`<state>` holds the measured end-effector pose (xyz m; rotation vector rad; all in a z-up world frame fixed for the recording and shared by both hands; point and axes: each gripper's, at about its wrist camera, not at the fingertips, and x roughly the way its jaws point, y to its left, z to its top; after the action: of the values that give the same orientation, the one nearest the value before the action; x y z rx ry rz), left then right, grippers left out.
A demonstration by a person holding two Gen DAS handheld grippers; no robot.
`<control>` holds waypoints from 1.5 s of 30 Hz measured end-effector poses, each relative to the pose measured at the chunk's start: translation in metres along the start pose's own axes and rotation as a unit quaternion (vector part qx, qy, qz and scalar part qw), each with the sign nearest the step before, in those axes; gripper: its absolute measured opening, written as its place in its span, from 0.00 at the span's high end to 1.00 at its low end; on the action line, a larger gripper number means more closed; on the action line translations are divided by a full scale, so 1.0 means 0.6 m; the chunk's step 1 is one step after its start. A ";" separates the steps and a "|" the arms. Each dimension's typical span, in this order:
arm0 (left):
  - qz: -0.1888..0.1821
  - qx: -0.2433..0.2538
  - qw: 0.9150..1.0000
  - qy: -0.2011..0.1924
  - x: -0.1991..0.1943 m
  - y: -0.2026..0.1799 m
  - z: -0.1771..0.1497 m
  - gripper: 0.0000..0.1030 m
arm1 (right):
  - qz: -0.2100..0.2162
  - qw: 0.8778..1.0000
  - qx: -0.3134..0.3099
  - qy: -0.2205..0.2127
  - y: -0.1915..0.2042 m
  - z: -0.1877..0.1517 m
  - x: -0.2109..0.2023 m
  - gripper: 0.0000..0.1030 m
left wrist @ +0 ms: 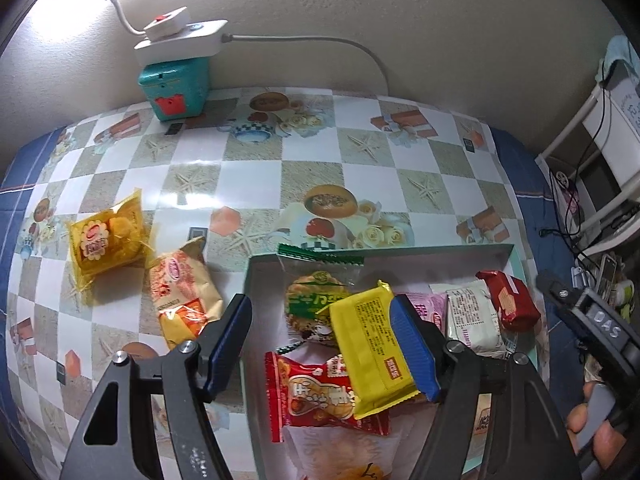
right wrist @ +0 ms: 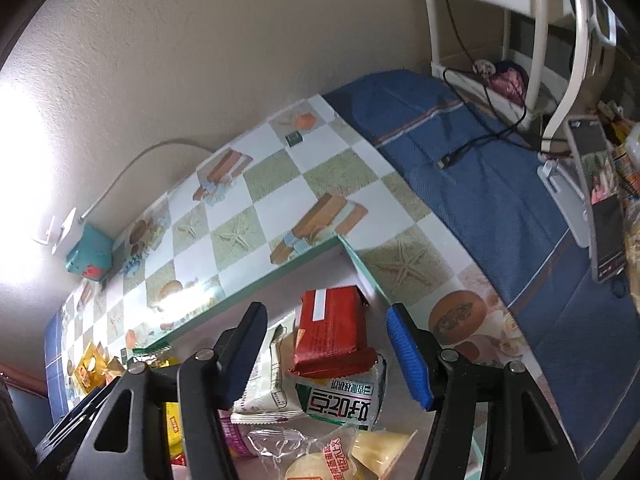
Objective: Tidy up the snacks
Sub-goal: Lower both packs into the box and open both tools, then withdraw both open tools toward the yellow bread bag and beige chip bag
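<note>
A teal-rimmed box (left wrist: 440, 254) holds several snack packets. My left gripper (left wrist: 322, 346) hangs open over its left side. A yellow packet (left wrist: 368, 354) leans against the right finger only, on top of a red packet (left wrist: 316, 396) and a green cracker packet (left wrist: 316, 304). Outside the box, a yellow cake packet (left wrist: 106, 236) and an orange-beige packet (left wrist: 184, 296) lie on the checkered tablecloth. In the right wrist view, my right gripper (right wrist: 326, 354) stands open above a dark red packet (right wrist: 332, 328). That packet rests on a white packet (right wrist: 340, 398), and neither pad touches it.
A teal tin (left wrist: 176, 88) with a power strip and a bright lamp on it stands at the back by the wall. A phone on a stand (right wrist: 600, 200), a cable and a white shelf frame (right wrist: 540, 60) are to the right, on and past the blue cloth.
</note>
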<state>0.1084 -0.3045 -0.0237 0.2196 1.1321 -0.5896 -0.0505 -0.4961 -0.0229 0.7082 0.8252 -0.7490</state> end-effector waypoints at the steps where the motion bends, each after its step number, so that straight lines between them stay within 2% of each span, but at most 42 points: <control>1: 0.004 0.001 1.000 -0.001 -0.001 0.001 0.001 0.27 | -0.001 1.000 -0.003 -0.002 0.002 0.001 -0.005 0.35; 2: 0.008 0.000 1.000 -0.002 -0.002 0.003 0.001 0.23 | -0.003 1.000 -0.008 -0.002 0.006 0.001 -0.008 0.31; 3: 0.010 -0.001 1.000 -0.003 -0.002 0.006 0.002 0.15 | -0.007 1.000 -0.014 0.001 0.010 0.000 -0.009 0.29; 4: 0.013 -0.004 1.000 -0.005 -0.002 0.010 0.002 0.13 | -0.011 1.000 -0.022 0.006 0.014 -0.001 -0.008 0.29; 7: 0.022 -0.015 1.000 -0.006 -0.001 0.025 0.003 0.13 | -0.021 0.999 -0.046 0.016 0.028 -0.006 -0.002 0.29; 9: 0.029 -0.022 0.999 -0.008 0.000 0.035 0.004 0.09 | -0.024 0.998 -0.057 0.023 0.036 -0.010 0.005 0.21; 11: 0.042 -0.031 0.999 -0.011 0.002 0.047 0.005 0.08 | -0.024 0.998 -0.061 0.026 0.041 -0.014 0.008 0.09; 15: 0.047 -0.044 0.998 -0.007 0.003 0.068 0.008 0.08 | -0.027 0.997 -0.074 0.025 0.055 -0.018 0.011 0.00; 24: 0.044 -0.060 0.997 -0.012 -0.006 0.102 0.015 0.07 | -0.035 0.995 -0.093 0.022 0.078 -0.025 0.007 0.00; 29: 0.051 -0.065 0.996 -0.020 -0.028 0.149 0.021 0.07 | -0.030 0.993 -0.109 0.015 0.110 -0.030 -0.008 0.00; 32: 0.058 -0.094 0.994 -0.027 -0.043 0.212 0.021 0.07 | -0.009 0.992 -0.128 0.010 0.153 -0.043 -0.017 0.00; 35: 0.074 -0.141 0.987 -0.029 -0.056 0.296 0.015 0.07 | 0.017 0.986 -0.164 0.008 0.211 -0.063 -0.020 0.00; 40: 0.107 -0.187 0.976 -0.024 -0.059 0.403 0.010 0.07 | 0.056 0.975 -0.216 0.016 0.310 -0.100 -0.009 0.00; 42: 0.100 -0.195 0.976 -0.019 -0.053 0.429 0.013 0.07 | 0.067 0.968 -0.241 0.029 0.351 -0.119 0.006 0.00; 45: 0.058 -0.208 0.976 0.006 -0.032 0.452 0.026 0.07 | 0.077 0.957 -0.277 0.042 0.404 -0.146 0.026 0.00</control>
<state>0.2633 -0.0808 -0.0342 -0.0728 1.2190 -0.2378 0.1180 -0.3004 -0.0176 0.2937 0.9894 -0.3195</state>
